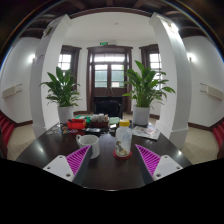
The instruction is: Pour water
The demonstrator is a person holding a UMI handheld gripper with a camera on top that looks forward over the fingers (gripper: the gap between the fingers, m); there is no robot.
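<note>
A white mug [89,146] stands on the dark table [110,172], just ahead of my left finger. To its right, a pale upright bottle-like container [123,138] rests on a red coaster [122,154], beyond the gap between the fingers and nearer the right one. My gripper [112,160] is open, its magenta pads [77,160] spread wide, with only bare table between them. Neither finger touches the mug or the container. I cannot see whether either vessel holds water.
Several small items, among them a red one [77,124], crowd the table's far end. Two large potted plants [63,92] [148,86] flank a dark door [108,76] behind. White pillars stand at both sides.
</note>
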